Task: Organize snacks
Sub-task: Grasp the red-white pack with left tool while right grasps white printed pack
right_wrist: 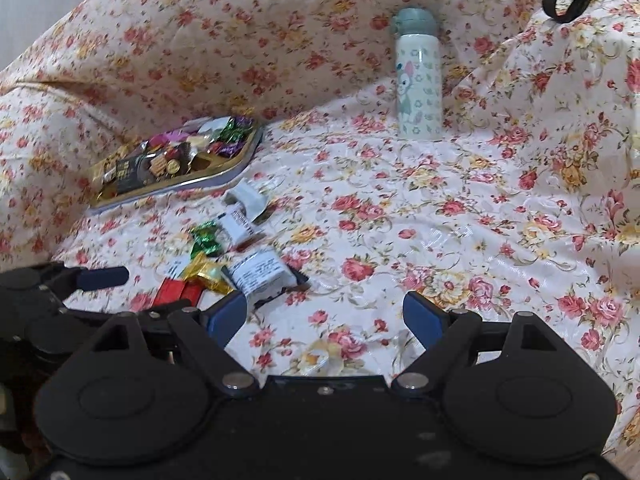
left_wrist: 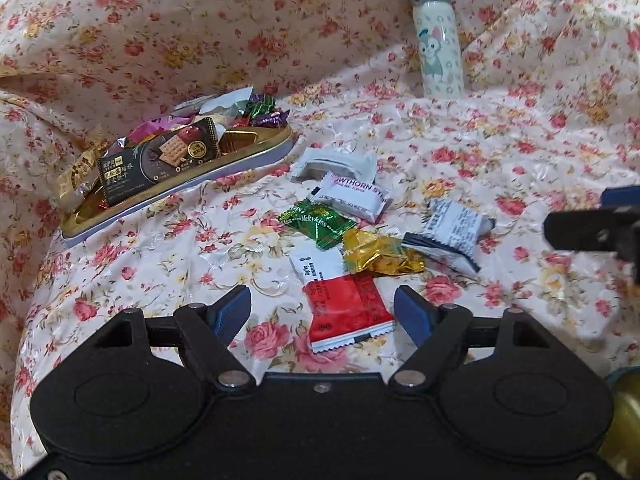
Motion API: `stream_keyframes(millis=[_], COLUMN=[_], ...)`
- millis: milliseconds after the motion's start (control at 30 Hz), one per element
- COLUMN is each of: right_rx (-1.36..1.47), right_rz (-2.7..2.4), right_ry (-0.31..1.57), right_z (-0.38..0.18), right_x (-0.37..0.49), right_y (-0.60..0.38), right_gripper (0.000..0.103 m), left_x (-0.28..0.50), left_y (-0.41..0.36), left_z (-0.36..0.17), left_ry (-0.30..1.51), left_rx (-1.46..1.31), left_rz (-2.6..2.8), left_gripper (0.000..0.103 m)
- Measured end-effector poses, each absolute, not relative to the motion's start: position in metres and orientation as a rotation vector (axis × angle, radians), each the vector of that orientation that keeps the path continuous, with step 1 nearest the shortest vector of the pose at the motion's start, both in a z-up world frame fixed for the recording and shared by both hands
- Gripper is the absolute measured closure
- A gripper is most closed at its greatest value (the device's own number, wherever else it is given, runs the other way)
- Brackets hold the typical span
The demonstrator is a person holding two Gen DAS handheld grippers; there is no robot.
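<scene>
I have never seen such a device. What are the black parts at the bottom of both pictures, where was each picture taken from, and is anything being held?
Each black part is a hand-held gripper with a camera looking along its two blue fingers. One picture comes from the left gripper, the other from the right gripper. Both are open and hold nothing. On the flowered cloth lie loose snack packets, such as a red packet between the left fingers. A gold tray holds more snacks. A bottle stands behind.

Domestic interior, probably a home. A rose-patterned cloth (right_wrist: 400, 208) drapes the whole surface and rises behind it; a cartoon-printed drinking bottle (right_wrist: 418, 80) stands far, and a gilt tray (left_wrist: 240, 160) of wrapped sweets lies left.
</scene>
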State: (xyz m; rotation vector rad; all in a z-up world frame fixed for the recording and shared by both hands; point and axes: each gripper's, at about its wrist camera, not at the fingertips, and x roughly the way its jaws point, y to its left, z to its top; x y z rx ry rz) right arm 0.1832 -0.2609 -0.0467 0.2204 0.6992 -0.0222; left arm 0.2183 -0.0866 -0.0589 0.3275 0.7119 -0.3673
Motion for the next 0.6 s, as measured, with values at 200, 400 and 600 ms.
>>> stream_keyframes(millis=[200,400,600], right_rx=[0.218,0.198,0.274], right_rz=[-0.011,0.027,0.070], right_ry=[0.694,0.703,0.744], right_z=[-0.045,-0.044,-0.046], right_x=[0.188,0.196,0.209], right_y=[-0.259,-0.250,-0.244], right_gripper=[0.014,0.014,0.014], left_x=[0.234,0.254,0.274], left_y=[-0.082,-0.062,-0.043], left_z=[-0.064,-0.062,-0.064], left_ry=[0.739,0.779,0.808], left_rx=[0.305,0.249,0.203], left_rz=[-0.305,-0.240,-0.208], left_gripper=[0.021,0.022,0.021])
